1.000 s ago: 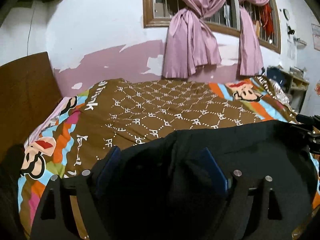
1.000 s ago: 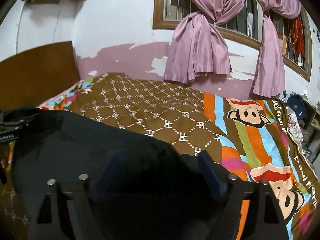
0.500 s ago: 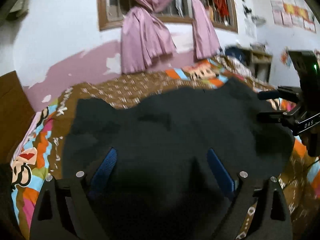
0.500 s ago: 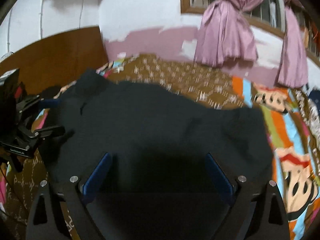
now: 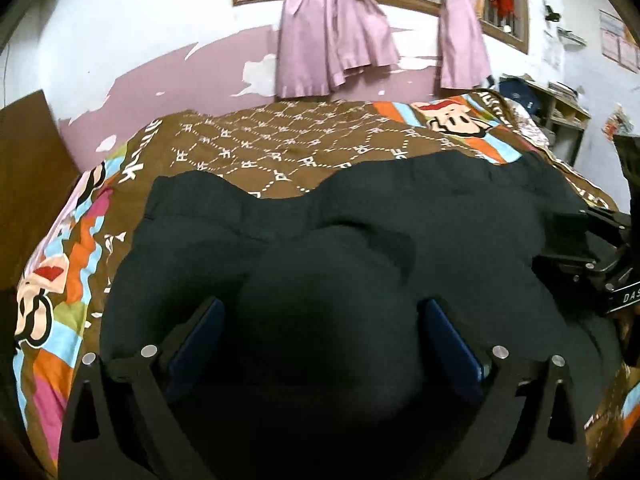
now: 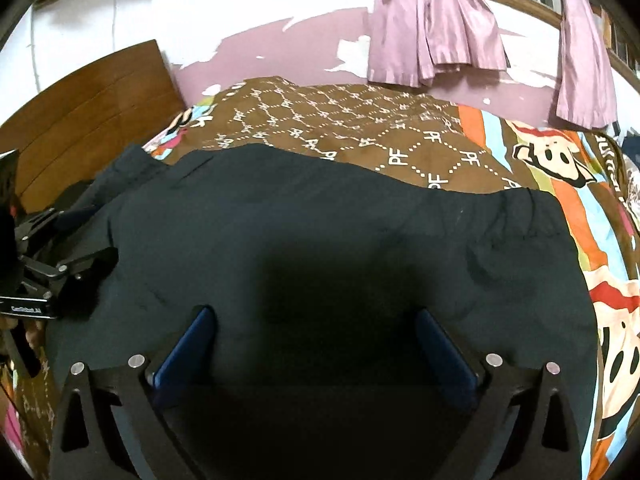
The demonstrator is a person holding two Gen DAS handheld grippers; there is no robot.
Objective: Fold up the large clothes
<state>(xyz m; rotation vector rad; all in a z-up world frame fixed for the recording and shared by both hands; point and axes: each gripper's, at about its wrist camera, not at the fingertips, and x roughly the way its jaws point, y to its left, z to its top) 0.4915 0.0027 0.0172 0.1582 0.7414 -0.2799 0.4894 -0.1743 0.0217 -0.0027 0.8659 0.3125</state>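
Note:
A large black garment [image 5: 400,216] lies spread across the patterned bedspread [image 5: 280,148], with a gathered hem at its far right corner [image 6: 516,200]. My left gripper [image 5: 324,320] hangs low over the near edge. Its jaws are opening wide, and a soft hump of the cloth rises between the blue pads [image 5: 196,336] without being pinched. My right gripper [image 6: 316,320] is likewise opening over the flat garment [image 6: 320,232], its pads [image 6: 440,340] apart from the cloth. Each gripper shows in the other's view, the right gripper [image 5: 592,256] at the garment's right edge and the left gripper [image 6: 60,268] at its left edge.
A wooden headboard [image 6: 80,112] stands at the left. Behind the bed is a peeling pink wall with a barred window and tied pink curtains [image 5: 332,28]. Shelves with clutter [image 5: 560,108] stand at the far right. Bare bedspread [image 6: 360,128] lies beyond the garment.
Both grippers came down toward the bed and their jaws widened. The garment, earlier bunched up close between the fingers, now lies spread out flat on the bedspread.

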